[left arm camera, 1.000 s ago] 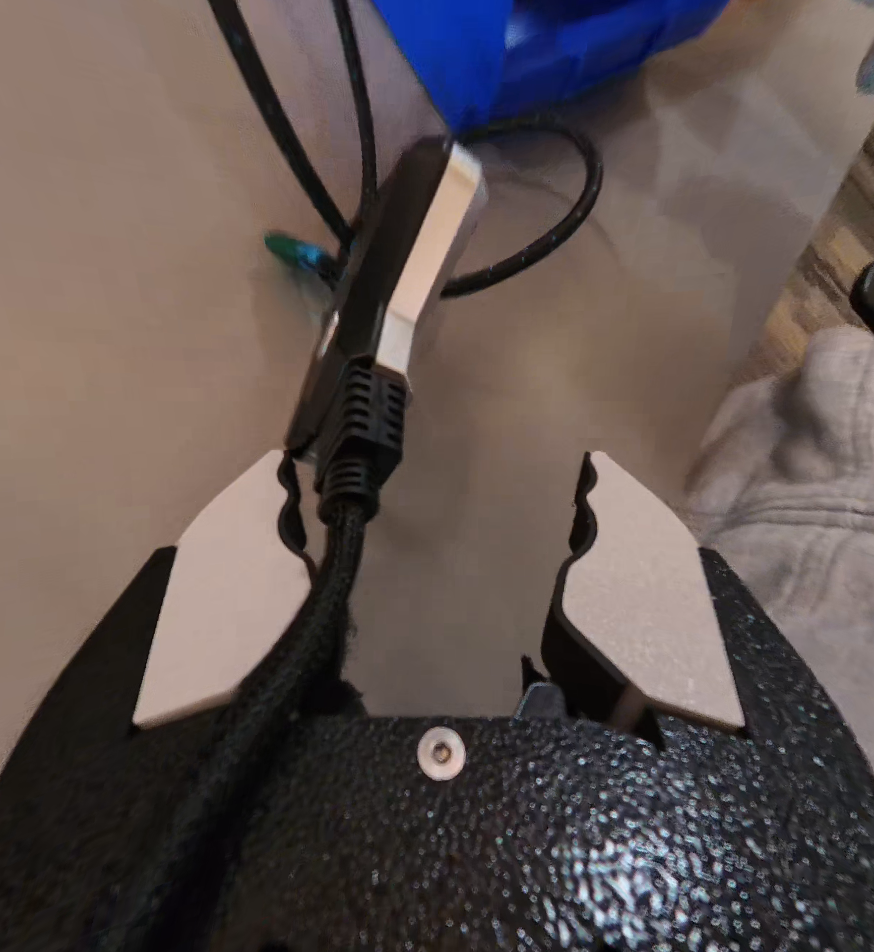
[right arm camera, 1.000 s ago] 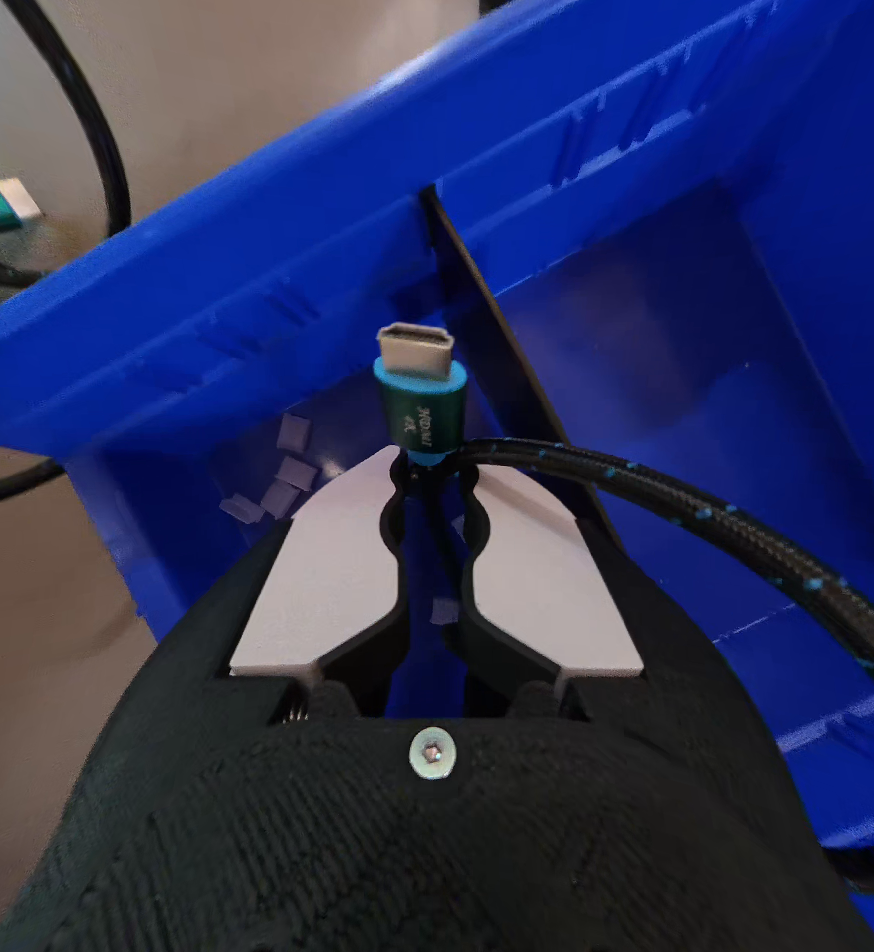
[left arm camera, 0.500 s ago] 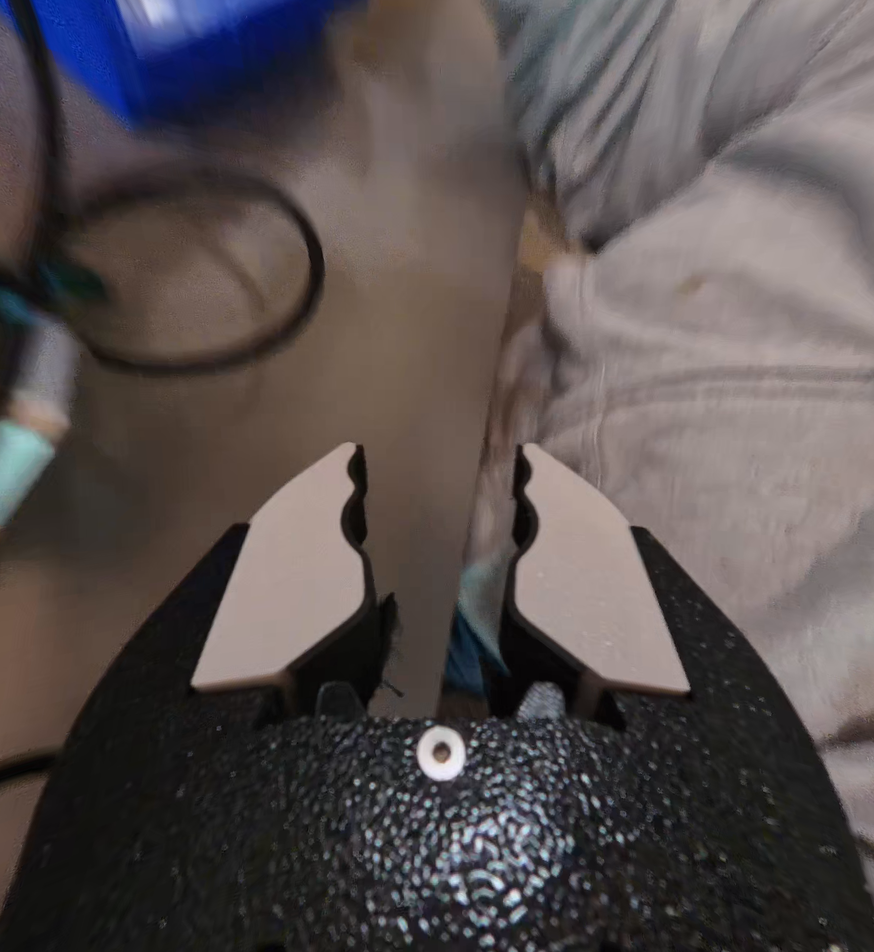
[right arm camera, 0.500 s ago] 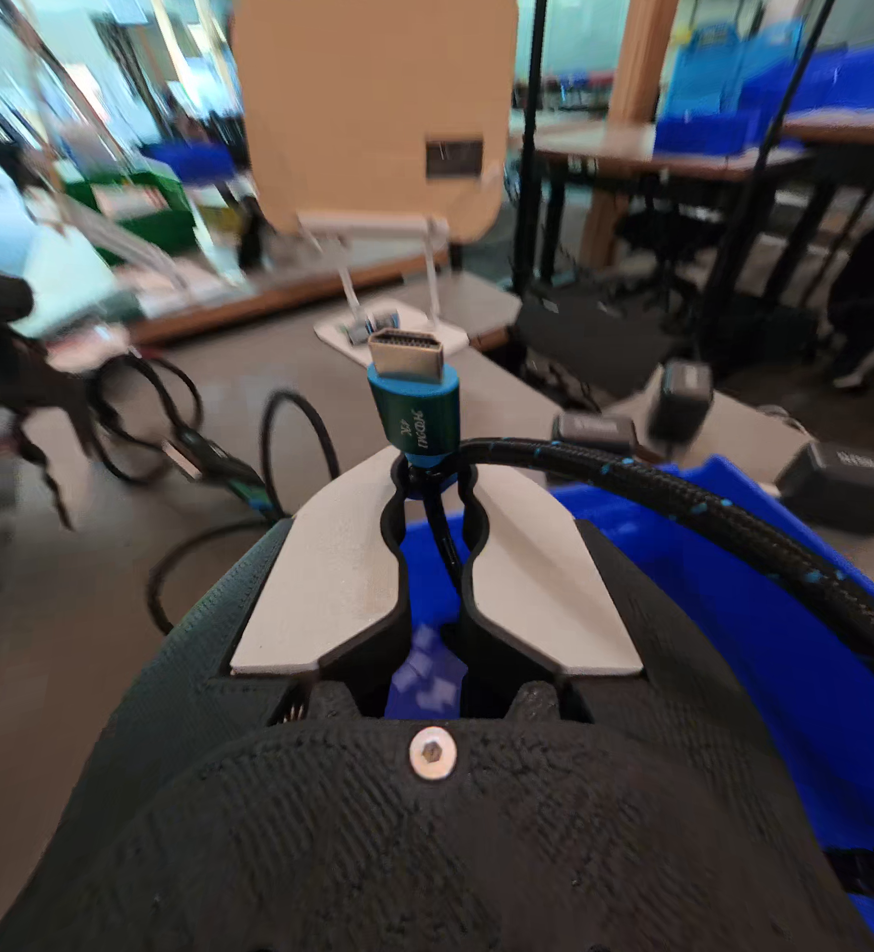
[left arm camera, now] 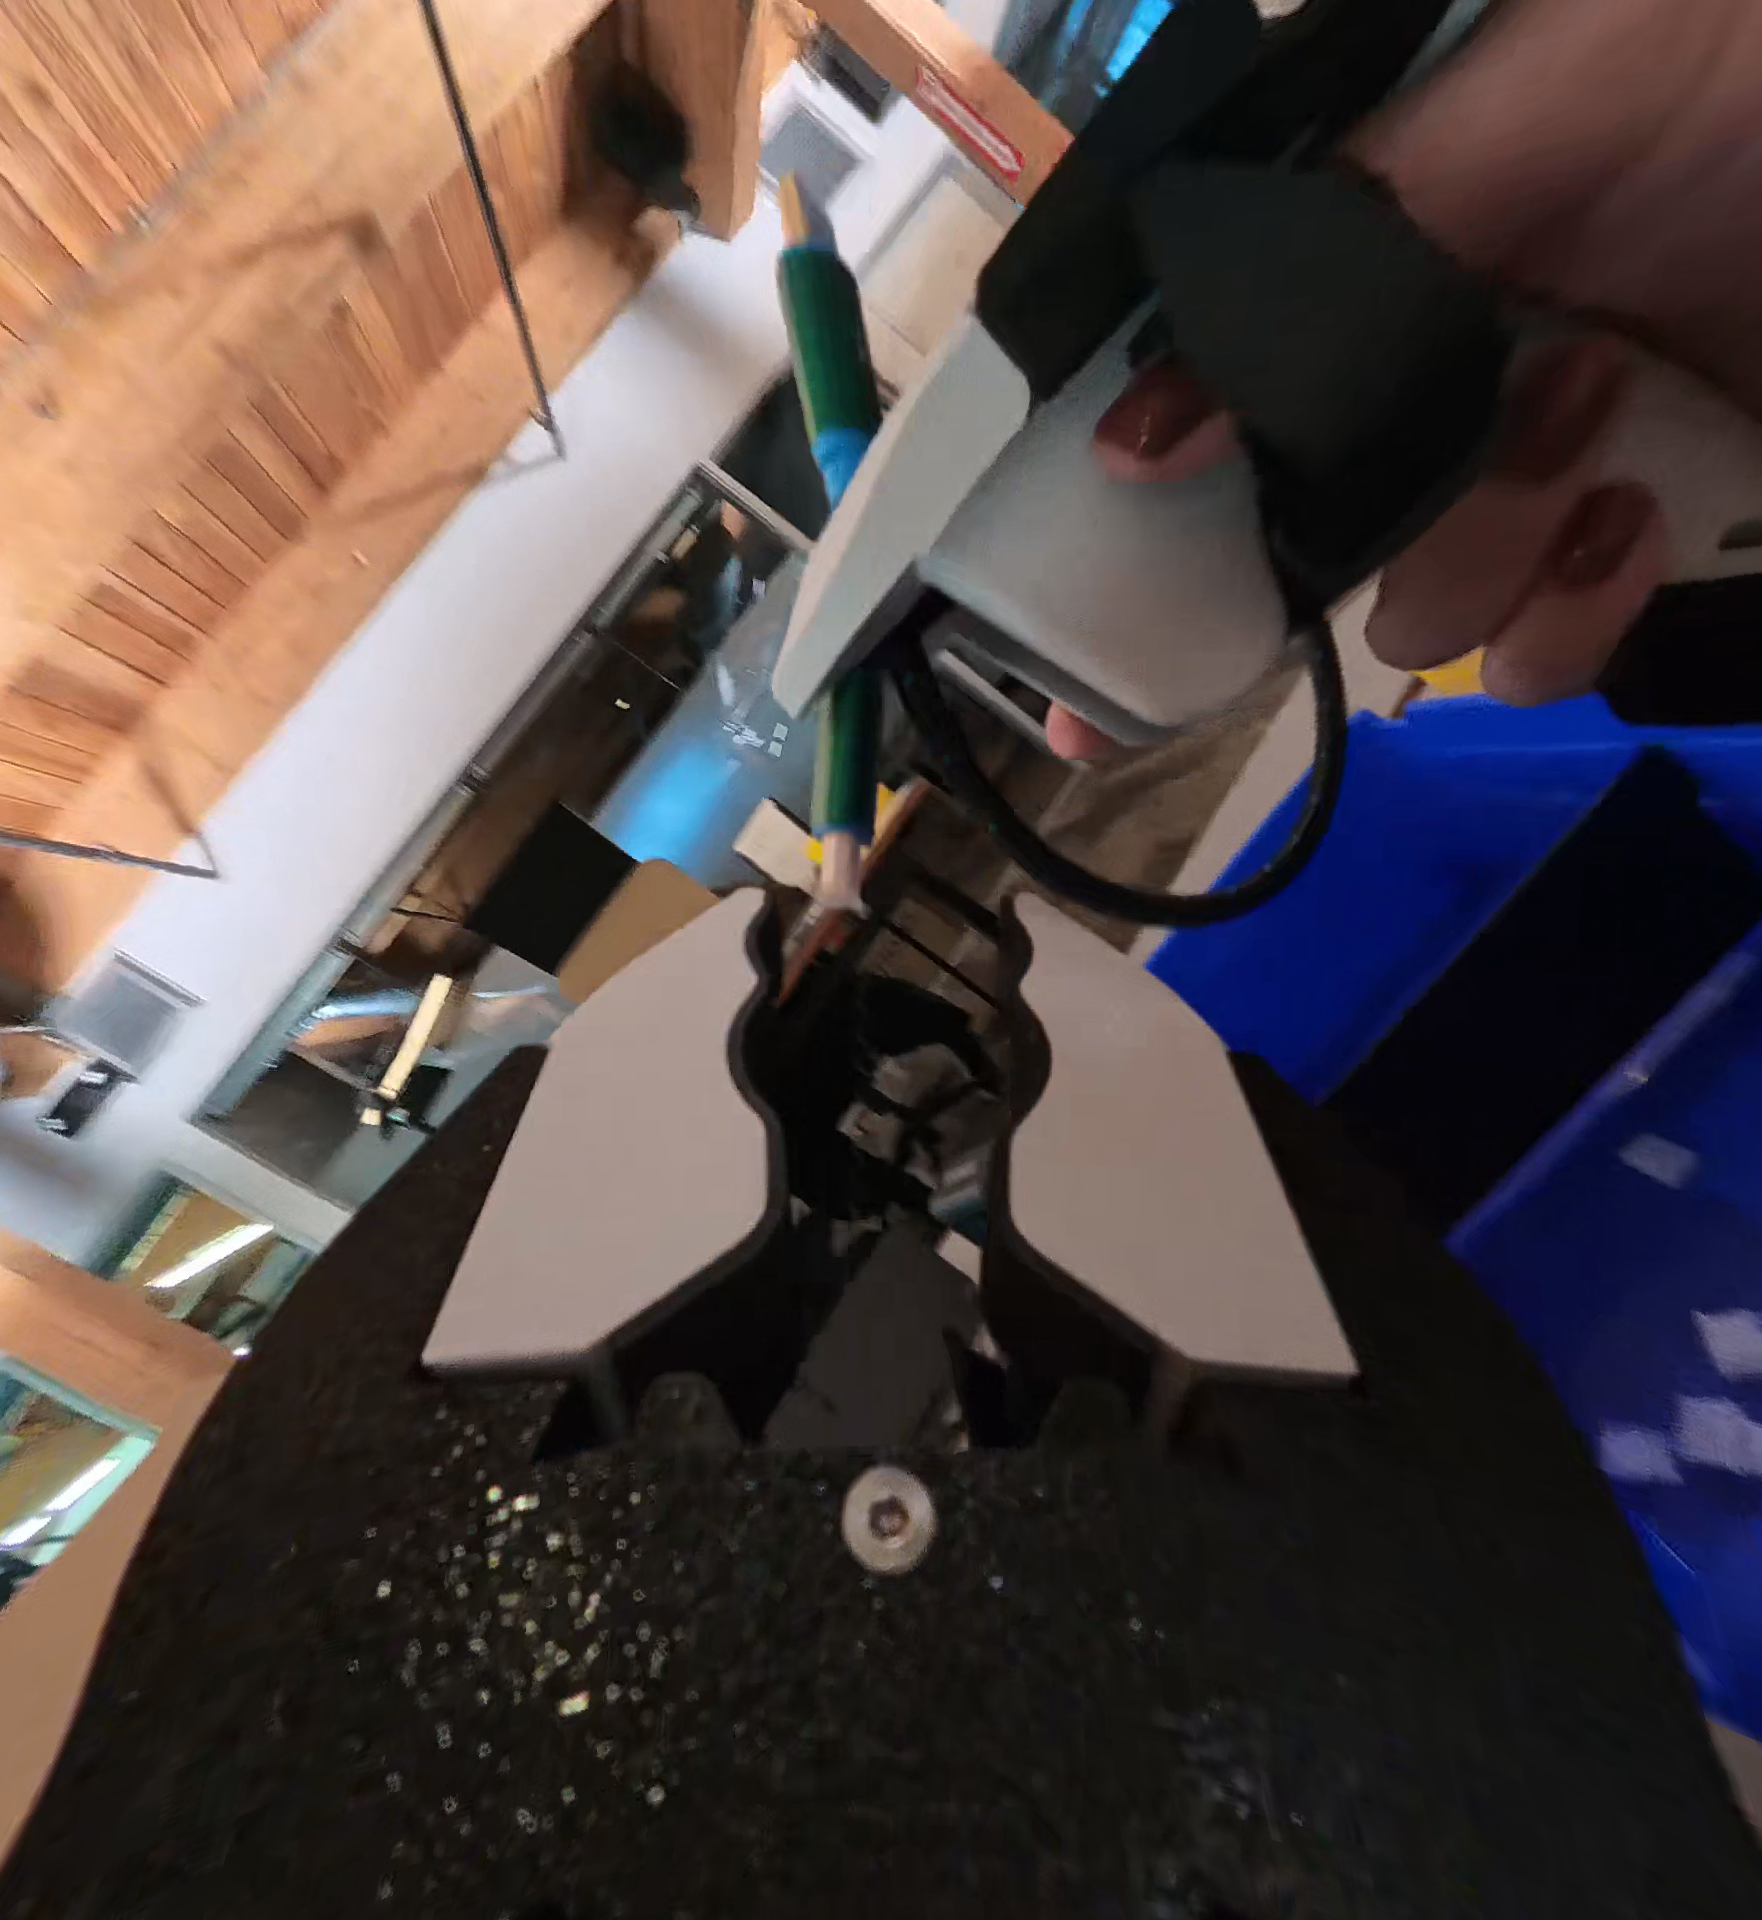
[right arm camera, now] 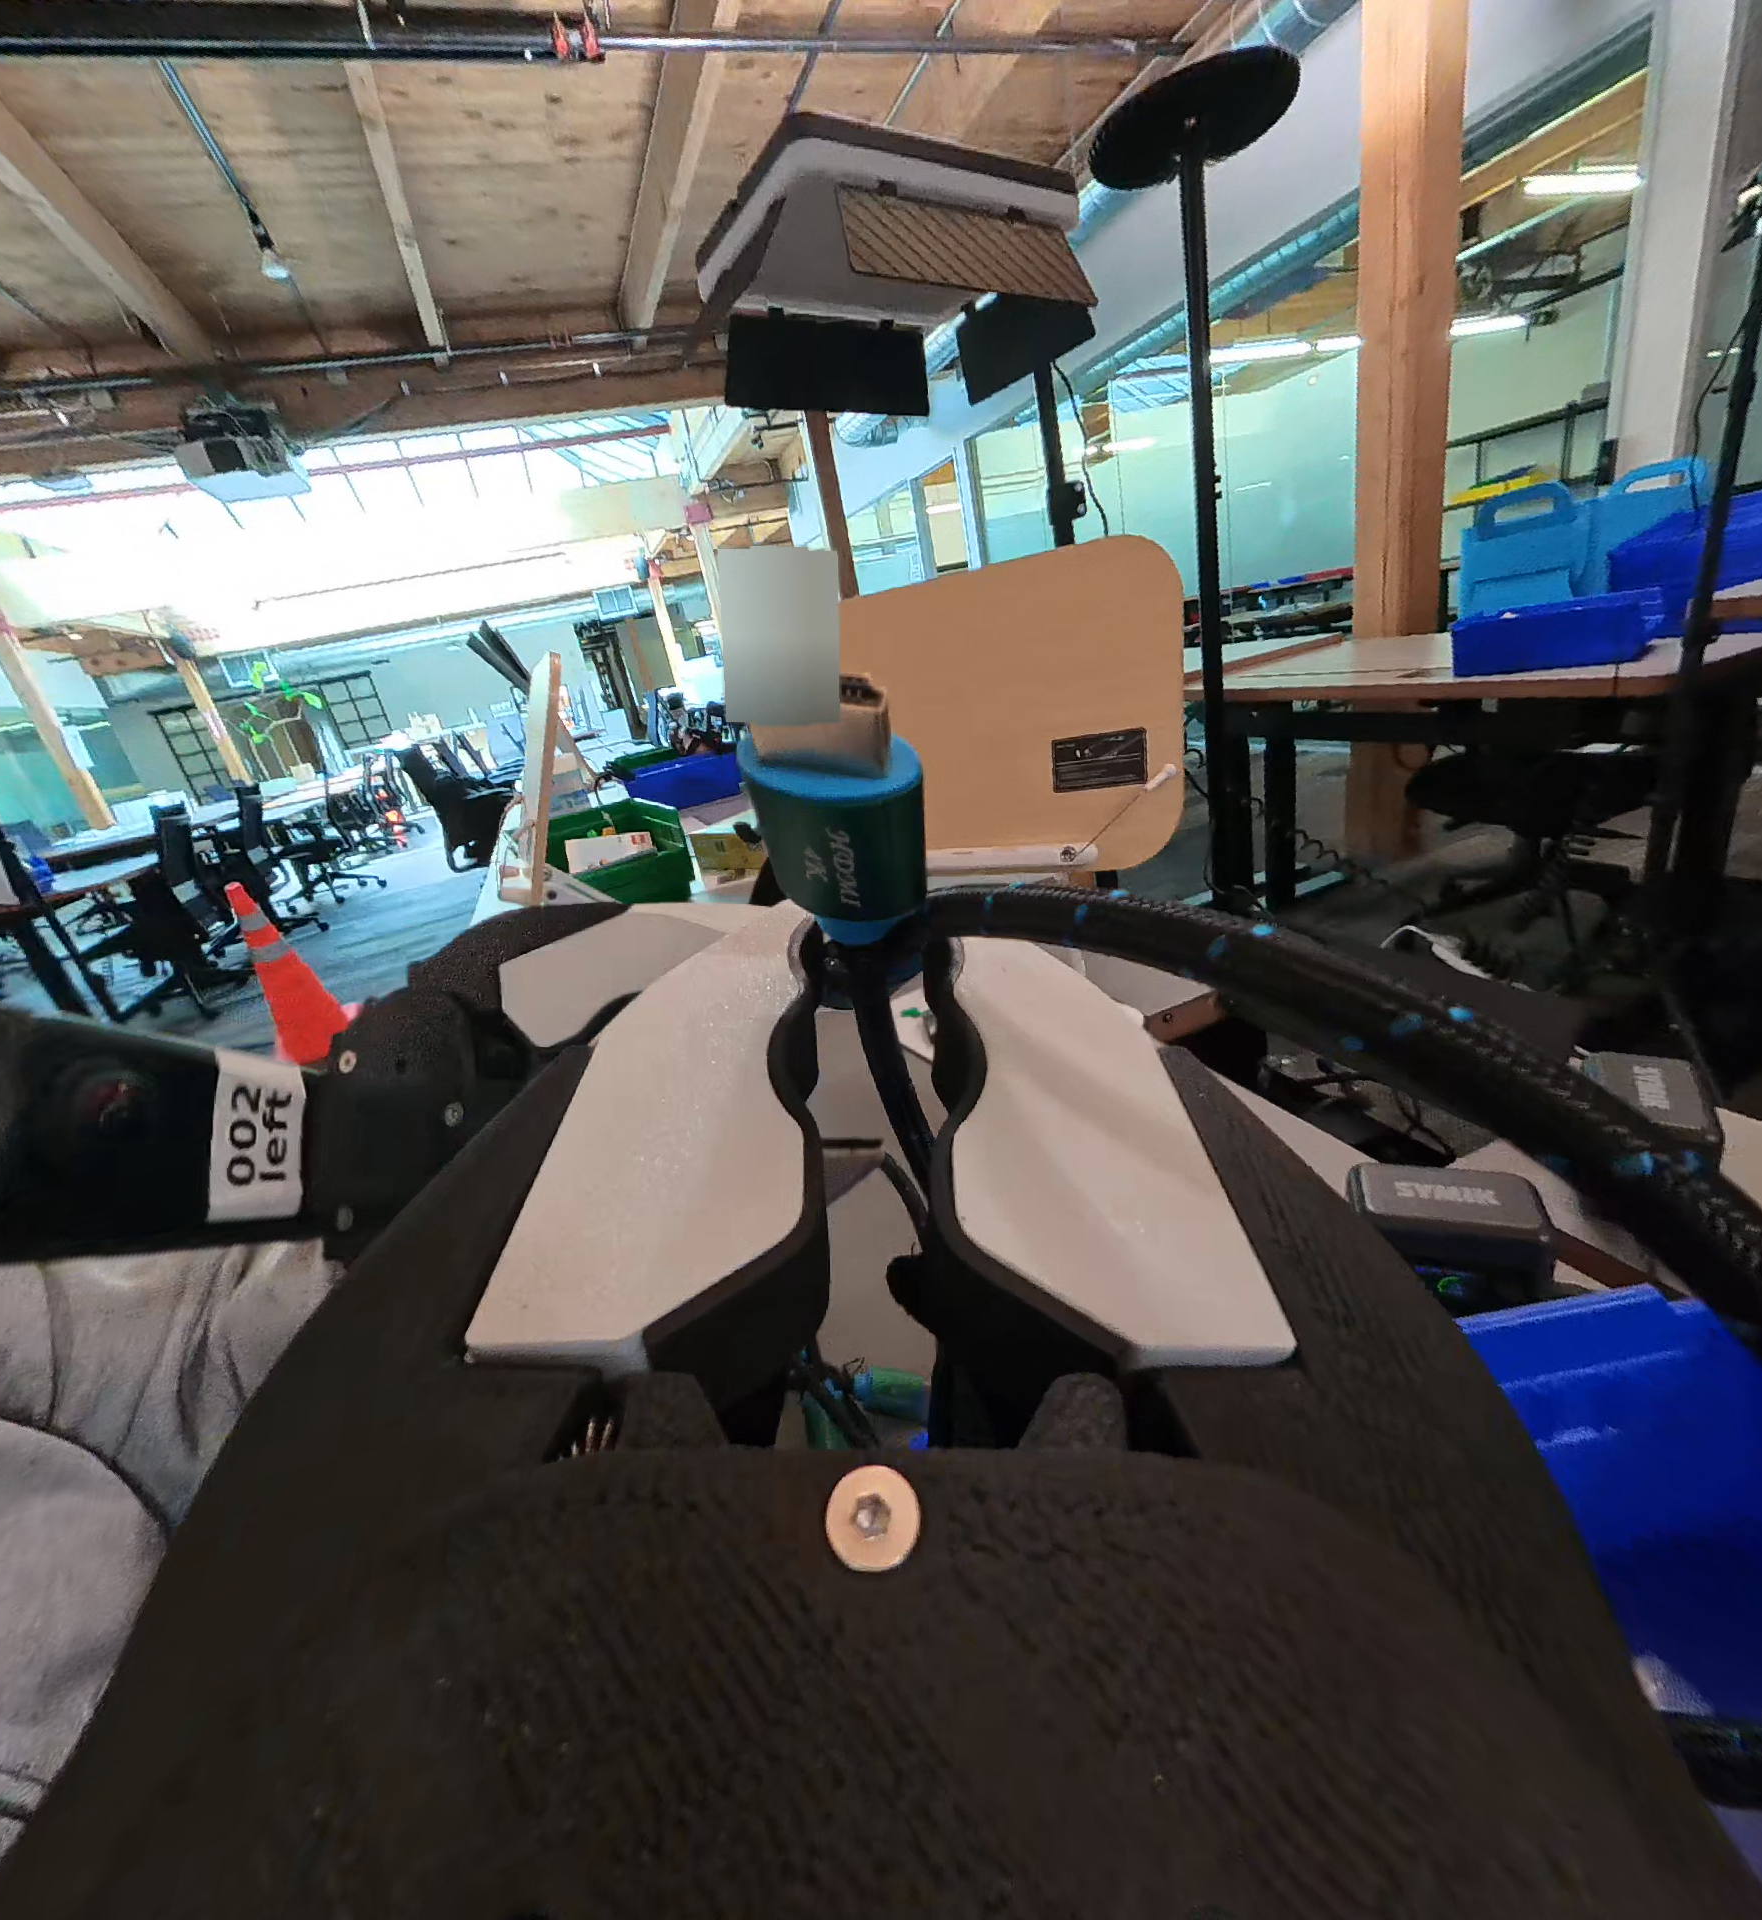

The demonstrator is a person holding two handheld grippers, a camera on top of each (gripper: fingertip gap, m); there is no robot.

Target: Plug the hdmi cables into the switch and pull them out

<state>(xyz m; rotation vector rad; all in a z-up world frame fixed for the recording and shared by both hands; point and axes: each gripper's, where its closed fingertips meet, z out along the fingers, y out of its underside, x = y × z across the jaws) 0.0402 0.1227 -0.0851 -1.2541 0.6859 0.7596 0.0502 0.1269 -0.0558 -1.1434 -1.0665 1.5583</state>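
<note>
At the lower centre of the left wrist view, the left tool was found part-open, with no object gripped between its fingers. A second earlier it had been spread wider about a black adapter lying on the worktop. It had since been raised and turned toward the right tool. The right tool was kept clamped on the neck of the green plug. The plug had been carried from inside the blue bin to above it, at frame centre, with the braided cable arcing off right.

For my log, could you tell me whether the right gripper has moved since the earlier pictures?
Yes: the right gripper has risen out of the blue plastic bin, now below it.
</note>
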